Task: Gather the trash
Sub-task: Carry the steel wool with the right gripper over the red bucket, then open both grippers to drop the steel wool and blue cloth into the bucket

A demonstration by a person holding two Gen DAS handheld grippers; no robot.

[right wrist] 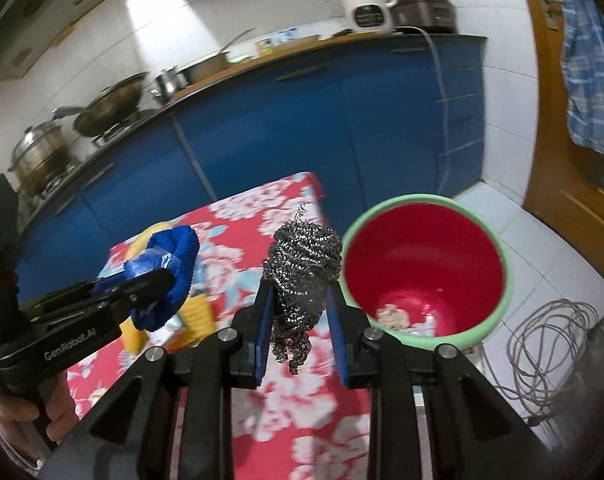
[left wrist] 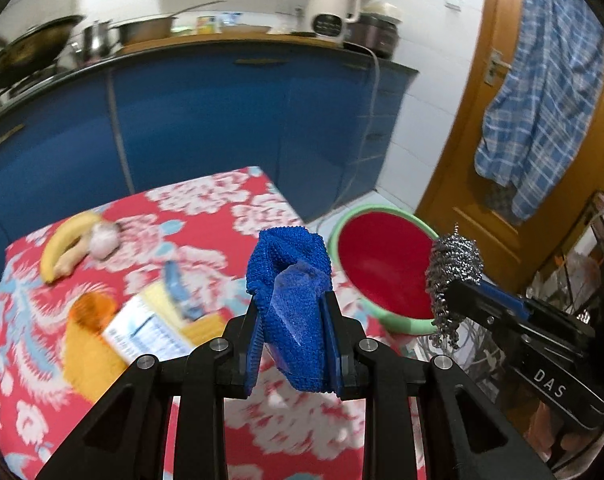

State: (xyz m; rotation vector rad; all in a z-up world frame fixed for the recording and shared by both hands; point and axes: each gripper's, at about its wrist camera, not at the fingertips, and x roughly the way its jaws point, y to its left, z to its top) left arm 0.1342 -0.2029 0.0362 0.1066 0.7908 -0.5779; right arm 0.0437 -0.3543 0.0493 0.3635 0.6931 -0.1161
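Landmark: red bin w/ green rim (right wrist: 424, 268), on the tiled floor just off the bench corner.
Left tongs (left wrist: 292, 308): clenched on a blue knitted cloth (left wrist: 288, 276) w/ a bit of clear plastic film on it; held above the bench, left of the bin, not over it.
Right tongs (right wrist: 302, 300): clenched on a steel wool scrubber (right wrist: 302, 264); strands hang down between the pads; just left of the bin rim, closer to the bin than the cloth is.
Bin contents: some pale crumpled scraps (right wrist: 394, 314) at the bottom.
Bench: red floral cloth (left wrist: 206, 216) covers it; bin sits lower, past its right edge.
Still on bench, left of bin: banana (left wrist: 64, 246), garlic bulb (left wrist: 104, 236) touching the banana, orange cup (left wrist: 92, 310), yellow printed packet (left wrist: 162, 324), small blue wrapper (left wrist: 180, 290) on it.
Right of bin: coil of grey cable (right wrist: 550, 344) on the floor.
Behind bin: blue cabinets (left wrist: 206, 116), white kettle (left wrist: 330, 8) on top.
Person: hand (right wrist: 18, 412) grips the left tool's handle, seen in right wrist view.
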